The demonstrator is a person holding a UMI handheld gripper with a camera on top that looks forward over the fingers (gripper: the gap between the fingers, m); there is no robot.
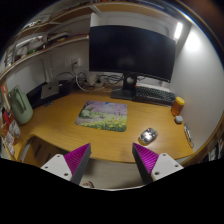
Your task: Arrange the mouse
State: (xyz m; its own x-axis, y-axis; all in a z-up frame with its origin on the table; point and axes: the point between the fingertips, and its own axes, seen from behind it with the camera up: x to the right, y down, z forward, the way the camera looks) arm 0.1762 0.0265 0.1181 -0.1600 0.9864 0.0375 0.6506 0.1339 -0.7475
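A silver-grey mouse (148, 134) lies on the wooden desk (60, 118), to the right of a colourful mouse mat (103, 115). My gripper (112, 160) is open and empty, its two pink-padded fingers wide apart, hanging above the desk's near edge. The mouse is just ahead of the right finger (148, 159) and apart from it. The mat lies beyond the gap between the fingers.
A large dark monitor (131, 52) on a stand and a keyboard (150, 96) are at the back of the desk. An orange cup (178, 104) stands at the right. Shelves and cluttered items are at the left (20, 105).
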